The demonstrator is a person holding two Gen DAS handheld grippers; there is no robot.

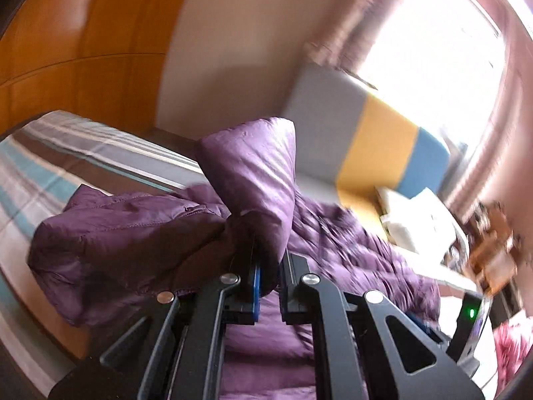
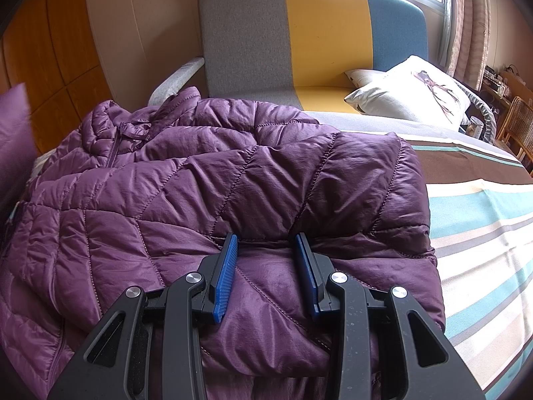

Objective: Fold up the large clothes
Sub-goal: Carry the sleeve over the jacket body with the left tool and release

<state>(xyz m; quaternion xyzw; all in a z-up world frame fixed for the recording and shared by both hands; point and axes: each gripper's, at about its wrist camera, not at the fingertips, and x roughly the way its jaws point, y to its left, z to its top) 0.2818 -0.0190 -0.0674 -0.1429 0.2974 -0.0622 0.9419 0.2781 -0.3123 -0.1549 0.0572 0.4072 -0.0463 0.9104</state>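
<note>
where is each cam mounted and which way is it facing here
Left wrist view: sits on the left claw, looking along its fingers across the bed toward the striped sofa and window; the claw is shut on a lifted fold of the purple jacket; picture blurred.
Right wrist view: sits on the right claw, angled down at the purple jacket spread on the striped bedspread, sofa behind; its fingers stand apart, tips on the fabric.
Shared: jacket, bedspread, sofa, wooden wardrobe. No hand or sleeve shows in either.

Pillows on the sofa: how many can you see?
2. A large white pillow with a deer print leans at the blue end of the sofa; a smaller white pillow lies behind it, mostly covered. Others may be hidden.
</note>
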